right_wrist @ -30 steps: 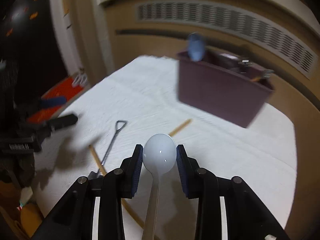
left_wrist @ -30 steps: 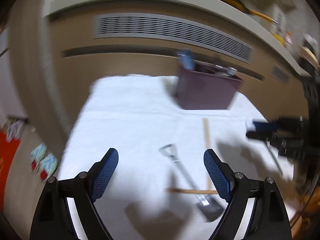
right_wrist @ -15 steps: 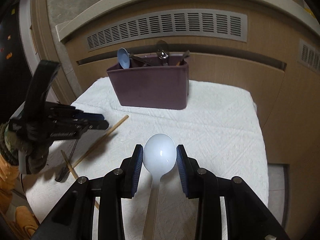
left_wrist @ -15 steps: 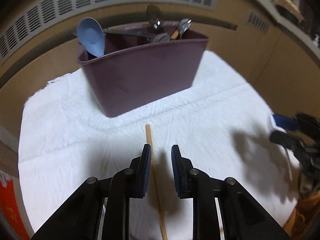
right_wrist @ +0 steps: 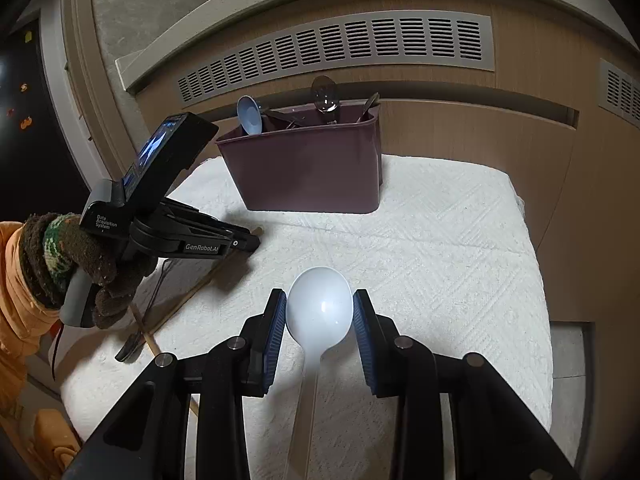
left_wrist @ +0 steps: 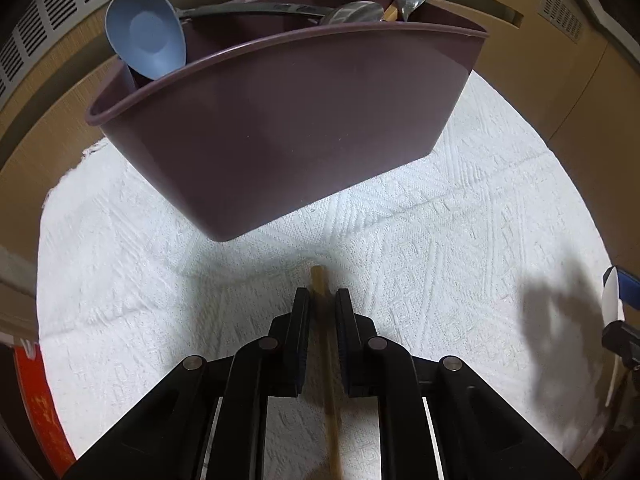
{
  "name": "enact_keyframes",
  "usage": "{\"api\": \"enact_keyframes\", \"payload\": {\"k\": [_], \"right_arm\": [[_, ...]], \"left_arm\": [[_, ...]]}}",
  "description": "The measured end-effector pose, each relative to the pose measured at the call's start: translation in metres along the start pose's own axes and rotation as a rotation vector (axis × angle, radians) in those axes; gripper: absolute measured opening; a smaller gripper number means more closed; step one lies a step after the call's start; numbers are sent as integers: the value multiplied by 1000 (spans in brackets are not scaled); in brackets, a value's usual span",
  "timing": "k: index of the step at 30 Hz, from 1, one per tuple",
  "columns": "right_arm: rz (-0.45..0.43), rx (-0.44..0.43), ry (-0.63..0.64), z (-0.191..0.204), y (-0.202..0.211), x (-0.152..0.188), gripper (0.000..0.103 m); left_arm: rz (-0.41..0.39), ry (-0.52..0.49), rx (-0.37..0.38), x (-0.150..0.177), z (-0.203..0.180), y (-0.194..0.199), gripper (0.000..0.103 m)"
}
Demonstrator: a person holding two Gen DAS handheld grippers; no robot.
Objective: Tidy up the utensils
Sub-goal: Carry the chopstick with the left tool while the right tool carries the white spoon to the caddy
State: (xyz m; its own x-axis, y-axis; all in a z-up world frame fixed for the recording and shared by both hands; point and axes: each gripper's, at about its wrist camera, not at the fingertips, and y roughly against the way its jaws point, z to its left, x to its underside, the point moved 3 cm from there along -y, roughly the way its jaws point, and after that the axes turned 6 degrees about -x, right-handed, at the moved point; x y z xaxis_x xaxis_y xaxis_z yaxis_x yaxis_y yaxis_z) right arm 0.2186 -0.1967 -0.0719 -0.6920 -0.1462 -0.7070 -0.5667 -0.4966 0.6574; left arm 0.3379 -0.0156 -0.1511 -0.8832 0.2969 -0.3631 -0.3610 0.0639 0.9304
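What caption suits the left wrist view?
Left gripper closing around a wooden chopstick on the white cloth, before the maroon utensil bin.

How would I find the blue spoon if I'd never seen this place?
Look for the dark purple bin standing at the back of the white cloth, in front of the wall vent. The blue spoon pokes up from the bin's left end, bowl uppermost. The other utensils sticking out of the bin are shiny metal or dark, and it is the only pale blue, matte one.
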Motion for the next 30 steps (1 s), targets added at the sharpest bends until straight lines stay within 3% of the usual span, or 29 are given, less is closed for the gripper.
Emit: {"api": "enact_keyframes", "payload": {"k": [4,7,11,16,22,30], "right_arm": [[-2,0,0,1,0,0,32],[-15,7,4,2,4,-1,32],[-28,11,-6,4,12,-2,32],[-34,13,0,13,23,-3,32],[-90,-7,32,34,50,-15,32],[-225,-41,78,62,94,-64,32]], "left_arm": [[5,18,-3,-2,1,2,13],[-66,8,-43,4,-13,7,6],[-240,97,-40,21,-13,44,6],[-497,252,-10,47,2,128,7],[-688,322,88,78,21,209,5],[-897,301,91,73,26,286,5]]}}
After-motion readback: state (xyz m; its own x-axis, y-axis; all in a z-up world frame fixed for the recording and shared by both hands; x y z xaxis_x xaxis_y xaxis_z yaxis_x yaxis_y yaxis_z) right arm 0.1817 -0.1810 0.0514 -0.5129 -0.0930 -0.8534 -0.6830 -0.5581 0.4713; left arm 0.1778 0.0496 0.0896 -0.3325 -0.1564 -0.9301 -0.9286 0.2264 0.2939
